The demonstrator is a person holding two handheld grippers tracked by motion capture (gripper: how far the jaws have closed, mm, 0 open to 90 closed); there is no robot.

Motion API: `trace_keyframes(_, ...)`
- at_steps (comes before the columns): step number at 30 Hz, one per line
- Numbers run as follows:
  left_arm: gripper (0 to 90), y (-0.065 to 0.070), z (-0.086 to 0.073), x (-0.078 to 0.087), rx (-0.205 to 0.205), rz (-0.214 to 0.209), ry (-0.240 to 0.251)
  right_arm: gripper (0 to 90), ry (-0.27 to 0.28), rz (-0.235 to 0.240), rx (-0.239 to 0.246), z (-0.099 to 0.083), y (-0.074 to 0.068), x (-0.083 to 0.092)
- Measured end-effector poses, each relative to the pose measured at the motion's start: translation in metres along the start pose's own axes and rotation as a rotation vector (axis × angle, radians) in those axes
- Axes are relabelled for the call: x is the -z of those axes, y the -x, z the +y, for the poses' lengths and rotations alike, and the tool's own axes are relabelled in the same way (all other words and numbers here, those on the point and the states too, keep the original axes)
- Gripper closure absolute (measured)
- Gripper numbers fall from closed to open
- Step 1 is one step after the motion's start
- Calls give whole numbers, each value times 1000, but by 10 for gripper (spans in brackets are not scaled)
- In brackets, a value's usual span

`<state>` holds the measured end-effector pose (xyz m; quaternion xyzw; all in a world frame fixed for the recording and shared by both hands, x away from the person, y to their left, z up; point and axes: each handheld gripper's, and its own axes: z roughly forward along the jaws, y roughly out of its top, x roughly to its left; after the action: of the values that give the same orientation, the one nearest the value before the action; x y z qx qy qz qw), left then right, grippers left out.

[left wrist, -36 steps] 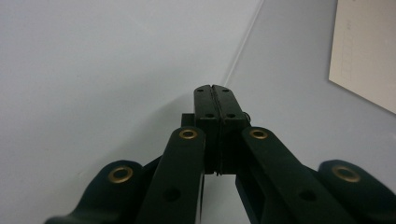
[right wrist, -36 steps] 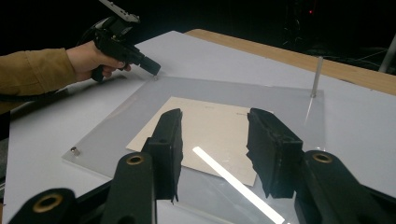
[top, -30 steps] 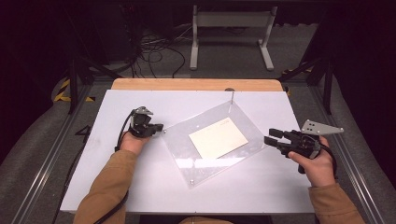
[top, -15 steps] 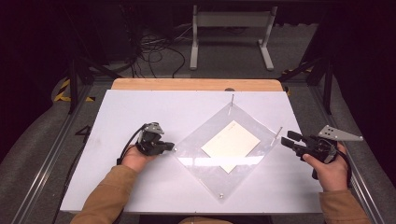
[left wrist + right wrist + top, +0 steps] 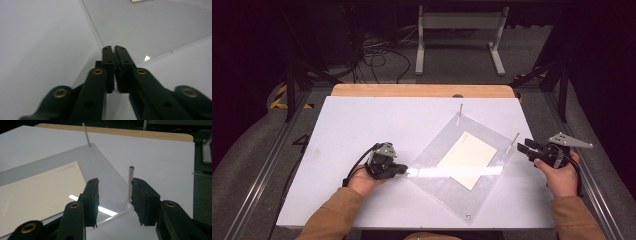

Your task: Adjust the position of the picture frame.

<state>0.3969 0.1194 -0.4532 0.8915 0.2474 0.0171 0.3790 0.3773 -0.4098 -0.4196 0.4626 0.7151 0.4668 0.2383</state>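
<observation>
A clear acrylic plate [image 5: 447,187] lies cornerwise on the white table [image 5: 362,120], with a cream paper sheet [image 5: 467,159] in its middle. Thin metal pins stand at its far corner [image 5: 460,110] and its right corner [image 5: 514,140]. My left gripper [image 5: 406,170] is shut on the plate's left corner, and the corner [image 5: 103,46] meets the closed jaw tips [image 5: 114,47]. My right gripper [image 5: 521,148] stands open at the right corner. Its fingertips [image 5: 115,182] straddle the plate edge [image 5: 110,195], and the pin [image 5: 130,182] rises just inside the right jaw.
A wooden strip [image 5: 422,90] runs along the table's far edge. Beyond it are cables [image 5: 382,50] and a metal stand [image 5: 459,30] on the floor. A small screw [image 5: 468,216] sits in the plate's near corner, close to the table's front edge.
The plate has swung about its far pin, with its left corner drawn toward the person by the left gripper. The right gripper has backed off to the right.
</observation>
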Motion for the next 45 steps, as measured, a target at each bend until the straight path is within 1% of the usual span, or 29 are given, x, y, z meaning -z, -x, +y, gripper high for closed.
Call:
trace_keyframes(1,816,0,-1,3,3,6,14,589,-6,-13,4,0,2,-4)
trace_keyframes(2,802,0,-1,3,3,6,14,600,-16,-27,9,1,4,-9)
trace_keyframes(3,802,1,-2,6,2,17,25,600,-16,-27,9,1,4,-9)
trace_keyframes(5,787,1,-4,15,-1,36,59,621,-33,-39,14,2,7,-17)
trace_keyframes(6,776,1,-5,20,11,44,76,635,-40,-44,14,3,8,-21)
trace_keyframes(8,760,0,-7,27,10,50,95,652,-49,-53,16,4,10,-26)
trace_keyframes(9,757,0,-9,30,19,50,102,671,-61,-59,18,5,11,-33)
trace_keyframes(11,753,-1,-13,35,27,54,117,684,-60,-58,20,5,12,-36)
trace_keyframes(12,752,-1,-16,36,50,53,124,707,-53,-54,24,5,13,-39)
trace_keyframes(13,745,-2,-18,37,44,60,126,761,-58,-54,25,5,15,-42)
trace_keyframes(14,740,-4,-20,37,45,69,126,830,-65,-59,33,5,16,-44)
trace_keyframes(15,739,-5,-22,37,65,62,132,846,-68,-46,40,6,17,-46)
trace_keyframes(16,738,-7,-25,37,82,63,132,849,-75,-49,53,7,16,-47)
trace_keyframes(17,734,-9,-26,37,83,71,134,851,-93,-58,85,11,14,-48)
trace_keyframes(18,734,-11,-28,37,100,63,137,851,-102,-65,105,13,12,-49)
trace_keyframes(19,734,-11,-29,38,114,69,144,852,-104,-66,125,16,10,-51)
trace_keyframes(22,735,-12,-30,41,102,83,148,853,-109,-47,164,27,6,-56)
trace_keyframes(23,735,-11,-30,42,107,84,151,852,-106,-42,179,31,5,-59)
trace_keyframes(26,735,-12,-30,43,101,95,148,853,-77,-23,234,46,-2,-68)
trace_keyframes(27,735,-11,-31,43,109,88,149,853,-65,-11,246,52,-4,-72)
trace_keyframes(28,735,-11,-32,43,108,95,148,853,-54,3,252,57,-6,-76)
trace_keyframes(29,736,-11,-32,43,108,95,148,853,-54,3,252,57,-6,-76)
trace_keyframes(32,736,-9,-34,45,112,89,153,853,-32,34,293,74,-15,-89)
trace_keyframes(33,737,-9,-34,46,107,98,154,853,-31,41,306,79,-18,-93)
trace_keyframes(36,737,-8,-37,49,123,96,163,852,-24,67,335,91,-25,-105)
trace_keyframes(37,737,-8,-38,51,116,103,163,852,-22,80,348,95,-28,-110)
trace_keyframes(39,737,-9,-40,51,122,102,160,852,-24,104,377,104,-34,-125)
trace_keyframes(40,737,-9,-41,51,123,106,160,852,-24,104,377,104,-34,-125)
trace_keyframes(45,738,-10,-45,52,134,113,157,851,-58,128,388,119,-39,-158)
